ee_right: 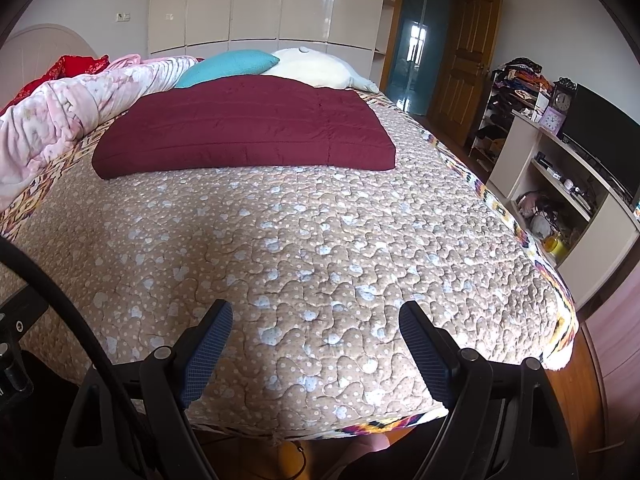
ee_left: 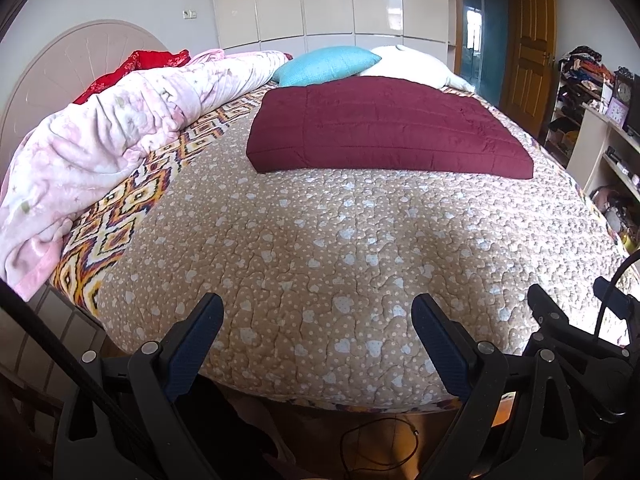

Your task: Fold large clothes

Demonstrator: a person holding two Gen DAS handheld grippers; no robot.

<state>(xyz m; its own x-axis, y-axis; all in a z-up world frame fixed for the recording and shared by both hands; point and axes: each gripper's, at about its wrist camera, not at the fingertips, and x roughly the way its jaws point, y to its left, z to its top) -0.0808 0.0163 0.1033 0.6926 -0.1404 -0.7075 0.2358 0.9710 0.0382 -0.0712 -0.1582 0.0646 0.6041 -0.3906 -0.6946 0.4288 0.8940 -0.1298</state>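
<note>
A dark red quilted garment [ee_left: 384,128] lies folded into a flat rectangle on the far half of the bed; it also shows in the right wrist view [ee_right: 244,128]. My left gripper [ee_left: 318,312] is open and empty, held above the near edge of the bed, well short of the garment. My right gripper [ee_right: 316,318] is open and empty too, above the same near edge. Part of the right gripper's body [ee_left: 568,332] shows at the right of the left wrist view.
The bed has a beige quilted cover [ee_left: 320,240] with a patterned border. A pink blanket [ee_left: 108,136] is heaped along the left side. A turquoise pillow [ee_right: 228,62] and a white pillow [ee_right: 316,66] lie at the far end. Shelves with a TV [ee_right: 600,136] stand right.
</note>
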